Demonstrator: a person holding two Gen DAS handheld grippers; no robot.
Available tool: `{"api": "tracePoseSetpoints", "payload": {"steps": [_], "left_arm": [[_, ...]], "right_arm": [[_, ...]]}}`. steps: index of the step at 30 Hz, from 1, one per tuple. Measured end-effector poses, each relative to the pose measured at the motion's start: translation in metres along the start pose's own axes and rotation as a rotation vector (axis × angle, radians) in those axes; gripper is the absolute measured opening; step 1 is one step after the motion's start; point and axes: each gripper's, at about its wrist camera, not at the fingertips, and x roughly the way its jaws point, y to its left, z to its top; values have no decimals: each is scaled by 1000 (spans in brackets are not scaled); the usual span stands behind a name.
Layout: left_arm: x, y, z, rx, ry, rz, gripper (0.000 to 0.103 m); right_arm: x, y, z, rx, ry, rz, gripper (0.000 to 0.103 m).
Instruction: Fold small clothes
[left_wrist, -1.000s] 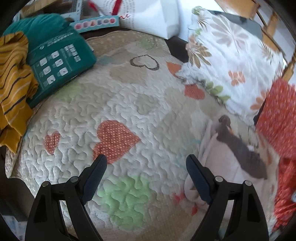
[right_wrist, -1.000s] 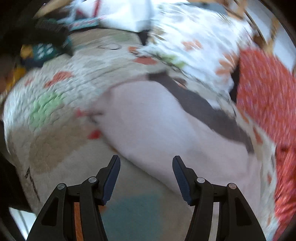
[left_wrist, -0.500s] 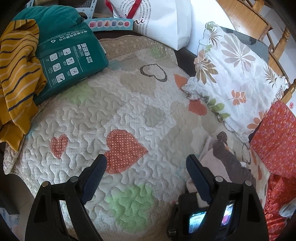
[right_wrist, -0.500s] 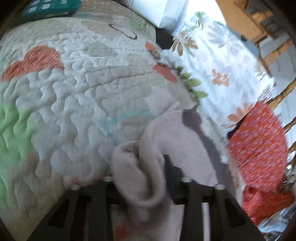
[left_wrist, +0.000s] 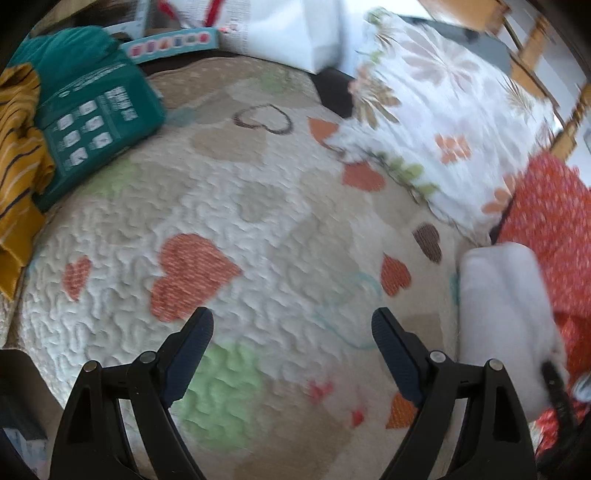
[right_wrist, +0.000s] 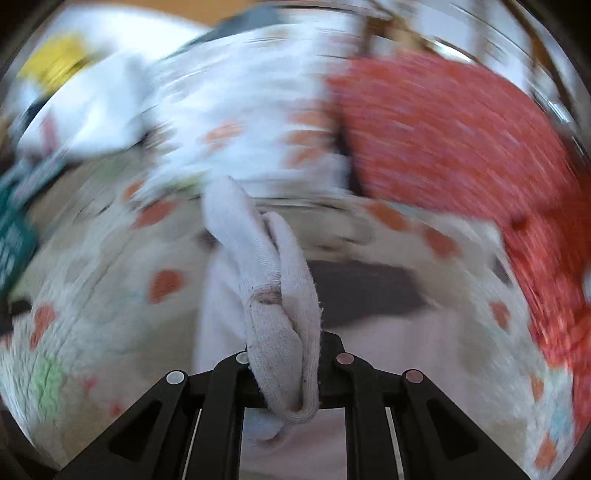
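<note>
A small pale pink garment (right_wrist: 273, 295) with a dark brown band hangs bunched between the closed jaws of my right gripper (right_wrist: 291, 354), lifted above the quilt; the view is blurred by motion. The same pink garment (left_wrist: 506, 317) shows at the right edge of the left wrist view, held up over the quilt. My left gripper (left_wrist: 291, 332) is open and empty above the heart-patterned quilt (left_wrist: 258, 221), with the garment to its right and apart from it.
A floral pillow (left_wrist: 443, 122) and a red patterned cushion (left_wrist: 546, 229) lie at the right. A green package (left_wrist: 92, 122) and a mustard striped garment (left_wrist: 18, 166) lie at the left. A white bag (left_wrist: 288, 29) stands at the back.
My right gripper has closed on the pink garment and lifted it off the quilt, swinging toward the red cushion. The left gripper stays open and has shifted only slightly.
</note>
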Motion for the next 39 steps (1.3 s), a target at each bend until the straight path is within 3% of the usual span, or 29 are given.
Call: {"api": "tracePoseSetpoints", "payload": {"steps": [4, 9, 12, 19, 23, 26, 28, 30, 32, 35, 37, 39], "left_arm": [[12, -33, -15, 78, 37, -18, 87], [26, -83, -38, 177, 80, -49, 87], [30, -112, -52, 235, 93, -70, 87], [37, -169, -86, 385, 124, -168, 87], [44, -202, -113, 471, 179, -266, 87], [56, -219, -129, 533, 188, -223, 87], [68, -224, -136, 563, 209, -181, 87], [75, -221, -134, 532, 232, -192, 90], [78, -215, -130, 485, 262, -214, 92], [76, -210, -130, 466, 264, -227, 92], [73, -209, -131, 466, 255, -229, 92], [70, -208, -130, 468, 258, -235, 92]], "right_arm": [[18, -80, -31, 112, 125, -60, 12], [43, -109, -60, 209, 271, 53, 12], [37, -100, -62, 158, 263, 63, 12], [35, -124, -72, 218, 252, 78, 13], [31, -148, -68, 298, 245, -3, 22], [17, -172, -64, 387, 193, -15, 24], [3, -178, -57, 392, 131, 12, 24], [-7, -172, -53, 382, 86, 103, 24], [-6, -162, -52, 370, 92, 207, 24], [10, -147, -56, 369, 176, 352, 24], [26, -145, -61, 366, 251, 313, 24], [43, -152, -69, 361, 327, 159, 24]]}}
